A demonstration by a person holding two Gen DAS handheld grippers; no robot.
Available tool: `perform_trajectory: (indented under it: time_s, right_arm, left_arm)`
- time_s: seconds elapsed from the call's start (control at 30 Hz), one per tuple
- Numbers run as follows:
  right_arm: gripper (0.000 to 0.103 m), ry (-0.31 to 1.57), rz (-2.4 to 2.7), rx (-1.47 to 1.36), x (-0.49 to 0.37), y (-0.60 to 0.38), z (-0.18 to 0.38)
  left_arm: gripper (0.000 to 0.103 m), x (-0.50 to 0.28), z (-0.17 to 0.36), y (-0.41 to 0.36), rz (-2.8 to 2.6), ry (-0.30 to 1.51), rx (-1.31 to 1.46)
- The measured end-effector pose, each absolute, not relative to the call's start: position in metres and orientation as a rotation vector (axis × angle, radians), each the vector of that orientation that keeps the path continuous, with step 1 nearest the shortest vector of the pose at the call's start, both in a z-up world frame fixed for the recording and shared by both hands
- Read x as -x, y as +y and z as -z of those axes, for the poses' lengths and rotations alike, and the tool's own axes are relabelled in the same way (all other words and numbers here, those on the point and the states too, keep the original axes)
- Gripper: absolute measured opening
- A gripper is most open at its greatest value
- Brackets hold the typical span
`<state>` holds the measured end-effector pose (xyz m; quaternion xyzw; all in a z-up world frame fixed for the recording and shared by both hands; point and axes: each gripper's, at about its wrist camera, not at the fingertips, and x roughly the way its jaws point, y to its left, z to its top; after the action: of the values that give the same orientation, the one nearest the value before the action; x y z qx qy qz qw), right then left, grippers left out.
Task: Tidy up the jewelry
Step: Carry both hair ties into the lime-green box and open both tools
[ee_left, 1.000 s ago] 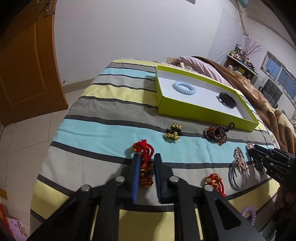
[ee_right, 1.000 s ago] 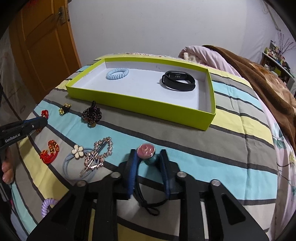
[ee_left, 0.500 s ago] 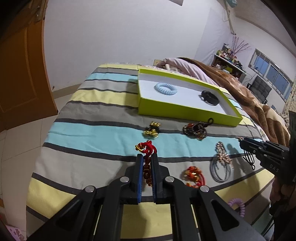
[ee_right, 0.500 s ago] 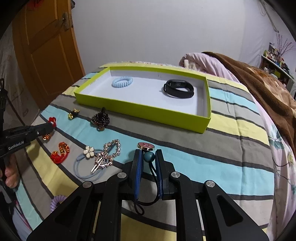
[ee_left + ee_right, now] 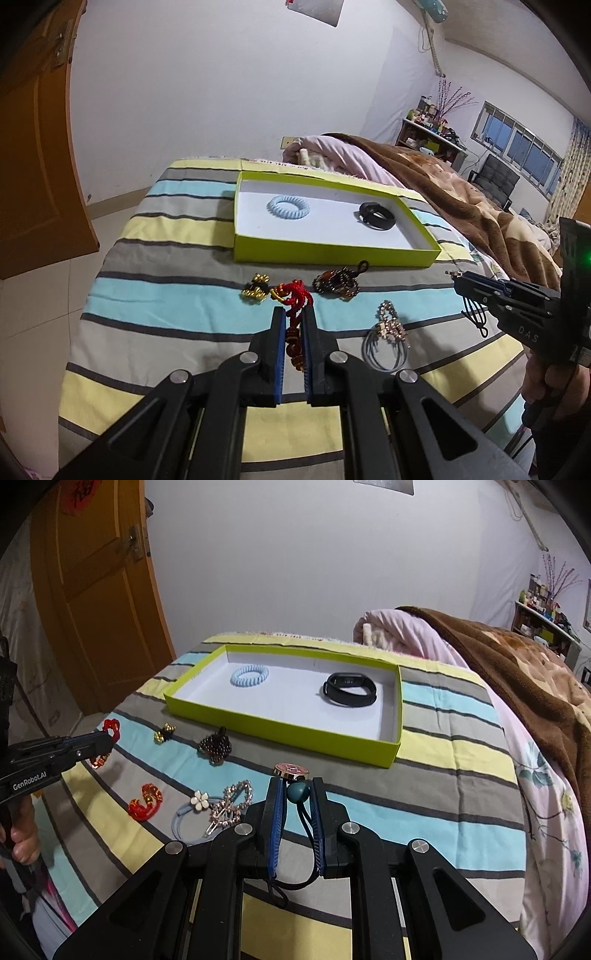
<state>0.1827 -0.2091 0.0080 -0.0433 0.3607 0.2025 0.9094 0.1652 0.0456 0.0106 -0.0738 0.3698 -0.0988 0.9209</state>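
My left gripper (image 5: 294, 314) is shut on a red braided cord bracelet (image 5: 295, 295) and holds it lifted above the striped bedspread. My right gripper (image 5: 298, 786) is shut on a black hair tie with a teal bead (image 5: 298, 792) and a pink round charm (image 5: 291, 770), also lifted. The lime-green box (image 5: 332, 254) lies ahead; inside are a light-blue coil hair tie (image 5: 288, 207) and a black wristband (image 5: 376, 216). The box also shows in the right wrist view (image 5: 280, 734). The right gripper shows at the right in the left wrist view (image 5: 480, 291).
On the bedspread lie a gold bead piece (image 5: 255, 290), a brown beaded piece (image 5: 338, 284), a rhinestone clip on grey bands (image 5: 388, 328), a red-orange piece (image 5: 146, 801) and a flower tie (image 5: 201, 799). A brown blanket (image 5: 461, 195) lies right, a wooden door (image 5: 99, 602) left.
Both grippers have risen and drawn back from the bedspread, each carrying its piece. The red bracelet and the bead hair tie have left the bedspread.
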Motion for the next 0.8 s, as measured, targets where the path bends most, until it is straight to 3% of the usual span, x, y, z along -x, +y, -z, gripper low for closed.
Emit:
perform_trajectory:
  time_s: [0.8]
  right_arm:
    - [0.015, 0.710, -0.357, 0.086, -0.260, -0.217, -0.025]
  left_arm:
    - [0.008, -0.262, -0.026, 0.025, 0.212, 0.715, 0.100]
